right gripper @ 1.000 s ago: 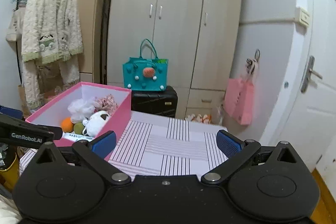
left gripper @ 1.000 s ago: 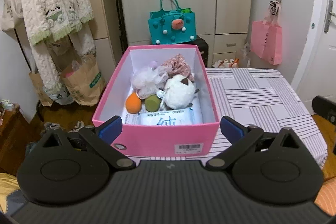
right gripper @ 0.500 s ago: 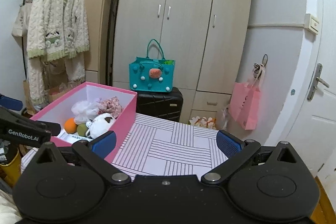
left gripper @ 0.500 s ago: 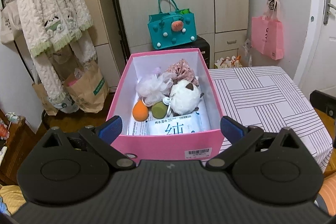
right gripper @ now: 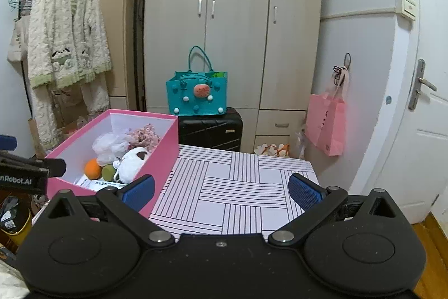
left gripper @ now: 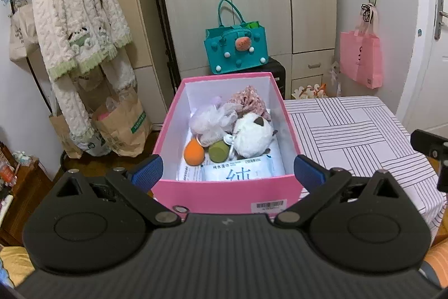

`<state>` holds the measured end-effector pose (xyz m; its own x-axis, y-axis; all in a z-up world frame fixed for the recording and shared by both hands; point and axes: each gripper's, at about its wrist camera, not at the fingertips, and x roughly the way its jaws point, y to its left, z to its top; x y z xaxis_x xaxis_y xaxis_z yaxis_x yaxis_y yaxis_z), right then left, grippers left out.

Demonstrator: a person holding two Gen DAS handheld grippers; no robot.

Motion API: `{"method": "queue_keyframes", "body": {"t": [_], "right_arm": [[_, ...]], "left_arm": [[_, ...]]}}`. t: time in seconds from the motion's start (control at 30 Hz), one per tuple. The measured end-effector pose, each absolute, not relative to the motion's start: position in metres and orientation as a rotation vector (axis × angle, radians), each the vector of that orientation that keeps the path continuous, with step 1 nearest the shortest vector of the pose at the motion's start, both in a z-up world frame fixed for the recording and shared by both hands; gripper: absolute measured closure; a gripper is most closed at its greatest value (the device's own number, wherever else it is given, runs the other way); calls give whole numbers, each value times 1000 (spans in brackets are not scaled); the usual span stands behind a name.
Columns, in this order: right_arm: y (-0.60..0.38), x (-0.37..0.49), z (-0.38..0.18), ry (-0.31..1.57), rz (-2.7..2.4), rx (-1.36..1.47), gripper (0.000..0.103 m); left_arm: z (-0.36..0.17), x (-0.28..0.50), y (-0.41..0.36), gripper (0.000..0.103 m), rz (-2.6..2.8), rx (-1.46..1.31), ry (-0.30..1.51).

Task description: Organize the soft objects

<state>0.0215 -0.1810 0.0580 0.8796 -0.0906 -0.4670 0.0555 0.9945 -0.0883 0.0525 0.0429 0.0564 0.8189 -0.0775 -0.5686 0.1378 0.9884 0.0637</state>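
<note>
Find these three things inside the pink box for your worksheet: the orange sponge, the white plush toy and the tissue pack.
orange sponge (left gripper: 193,155), left wrist view, on its rounded body.
white plush toy (left gripper: 253,135), left wrist view, on its fluffy white middle.
tissue pack (left gripper: 238,173), left wrist view, on its printed top face.

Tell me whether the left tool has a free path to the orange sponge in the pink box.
Probably yes. The left tool is open and faces the open-topped pink box; the orange sponge lies uncovered near the front, though the front wall means reaching in from above.
</note>
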Motion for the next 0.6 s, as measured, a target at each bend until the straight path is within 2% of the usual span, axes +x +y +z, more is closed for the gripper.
{"method": "queue_keyframes", "body": {"t": [0.6], "right_arm": [[-184, 22, 55, 495, -100, -71, 0]], "left_arm": [[49, 49, 39, 1, -141, 76, 616]]}}
